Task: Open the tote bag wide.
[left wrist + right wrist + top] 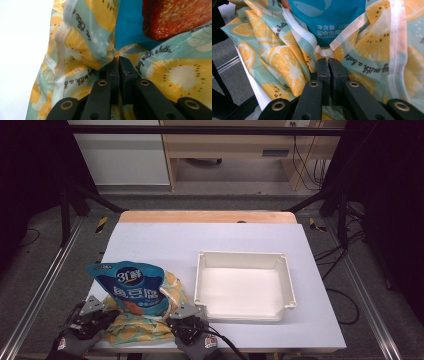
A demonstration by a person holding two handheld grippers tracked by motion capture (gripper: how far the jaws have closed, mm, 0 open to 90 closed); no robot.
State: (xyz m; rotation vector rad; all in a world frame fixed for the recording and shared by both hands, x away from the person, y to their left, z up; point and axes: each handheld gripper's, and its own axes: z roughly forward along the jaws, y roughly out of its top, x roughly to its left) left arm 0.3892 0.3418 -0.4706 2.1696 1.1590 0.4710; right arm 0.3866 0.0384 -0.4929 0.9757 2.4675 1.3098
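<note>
A blue snack pouch (132, 287) stands half inside a lemon-print plastic bag (140, 325) at the table's front left. My left gripper (92, 312) is shut on the bag's left side, its jaws pinching a fold of the printed film (110, 53). My right gripper (189, 316) is shut on the bag's right side, clamped on the white-edged rim (324, 52). The pouch's blue face (329, 20) rises just beyond the right jaws. Its red picture (175, 17) shows past the left jaws.
A white rectangular bin (202, 270) sits on the pale blue table cover (150, 242), to the right of the bag. The wooden table edge (205, 216) runs along the back. Metal frame rails flank both sides.
</note>
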